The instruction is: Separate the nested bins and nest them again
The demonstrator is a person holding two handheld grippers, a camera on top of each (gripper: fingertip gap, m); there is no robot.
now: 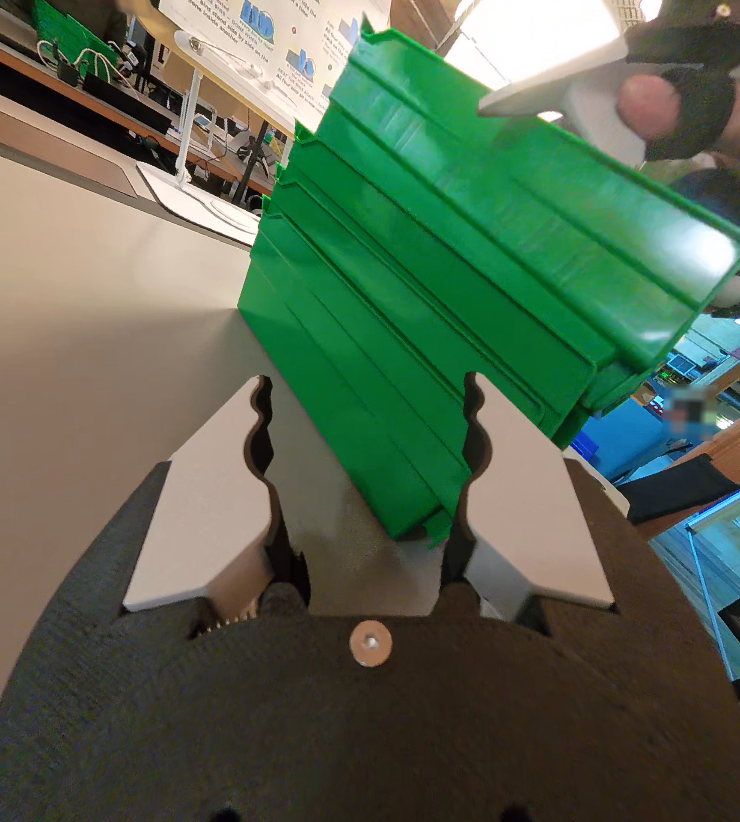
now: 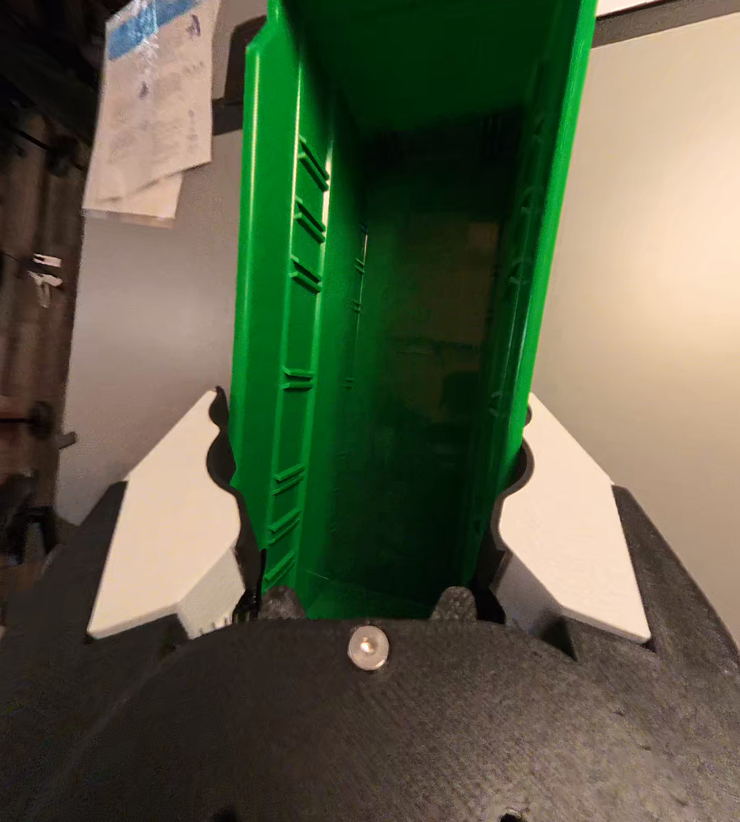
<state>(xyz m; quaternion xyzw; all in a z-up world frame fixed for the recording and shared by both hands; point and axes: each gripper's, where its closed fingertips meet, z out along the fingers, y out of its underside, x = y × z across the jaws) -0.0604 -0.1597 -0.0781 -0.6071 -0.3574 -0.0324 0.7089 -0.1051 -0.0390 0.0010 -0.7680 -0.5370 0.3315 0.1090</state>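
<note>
The stack of nested green bins [image 1: 359, 356] stands on the pale table [image 1: 70, 311], and it is the landmark here: at its top the uppermost green bin [image 1: 537, 187] is tilted up and away from the three below it, caught at its far end by the right gripper [image 2: 372, 445]. In the right wrist view that gripper's white fingers [image 2: 172, 511] sit wide, one against each long side wall of this bin, clamping it across its width. The left gripper [image 1: 368, 449] hovers at the near foot of the stack with its fingers spread; the lower corner of the stack reaches in between them and lies against the right-hand finger [image 1: 532, 480], while bare table shows between the stack and the other finger — so it grips nothing. By my reading the step in hand is the first separation: peeling the top bin free. The next move seems to call for lifting it clear of the rim beneath, while the left gripper steadies the lower bins so they do not ride up with it. On the left of the stack the table lies open — good room to set a bin down. Beyond the stack stand a white lamp base [image 1: 208, 200] and an instruction board [image 1: 261, 44], which narrow the room there.
</note>
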